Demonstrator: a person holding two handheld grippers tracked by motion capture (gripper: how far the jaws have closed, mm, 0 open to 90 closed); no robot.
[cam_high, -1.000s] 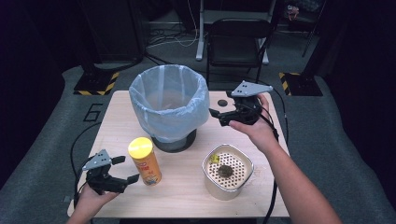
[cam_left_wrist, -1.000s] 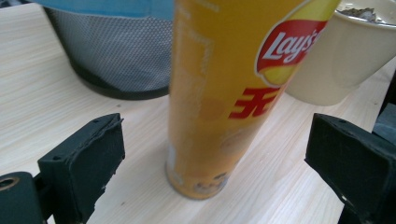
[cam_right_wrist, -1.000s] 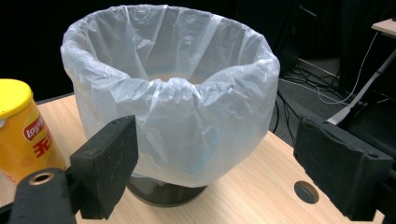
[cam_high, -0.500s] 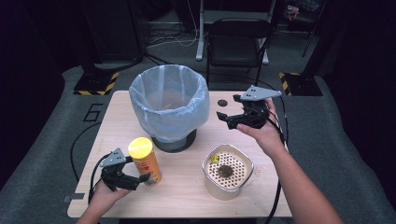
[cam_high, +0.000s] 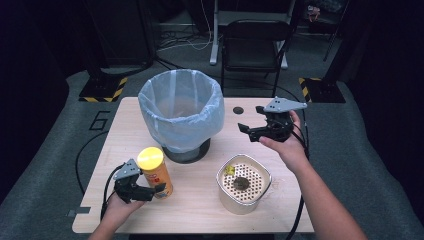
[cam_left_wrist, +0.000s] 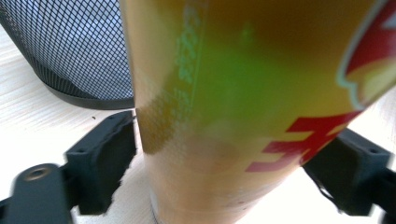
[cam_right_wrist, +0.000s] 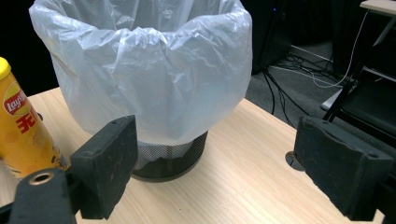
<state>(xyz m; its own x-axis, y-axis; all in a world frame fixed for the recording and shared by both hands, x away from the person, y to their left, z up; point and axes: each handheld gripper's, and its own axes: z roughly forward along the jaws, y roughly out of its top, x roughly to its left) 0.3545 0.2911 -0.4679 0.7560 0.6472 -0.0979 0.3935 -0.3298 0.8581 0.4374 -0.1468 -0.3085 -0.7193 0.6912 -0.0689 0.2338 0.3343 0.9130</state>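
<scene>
A yellow chip can (cam_high: 155, 172) with a yellow lid stands upright near the table's front left. My left gripper (cam_high: 145, 191) is at its lower part; its jaws have just been closing with the can (cam_left_wrist: 224, 116) between them, and both pads now sit against its sides. My right gripper (cam_high: 251, 119) hovers open and empty to the right of the wastebasket (cam_high: 181, 107), a black mesh bin lined with a pale blue bag. The right gripper view looks between the open jaws of the right gripper (cam_right_wrist: 215, 163) at the bin (cam_right_wrist: 140, 70), with the can (cam_right_wrist: 21, 135) at the left.
A white container with a perforated lid (cam_high: 243, 185) sits front right of the bin, small scraps on its lid. The wooden table (cam_high: 300, 200) has a small round hole (cam_high: 238, 110) behind my right gripper. A black chair (cam_high: 255, 40) stands beyond the far edge.
My left gripper has slid right up to the chip can and its jaws have closed around it. My right gripper has drifted slightly right and lower, still open.
</scene>
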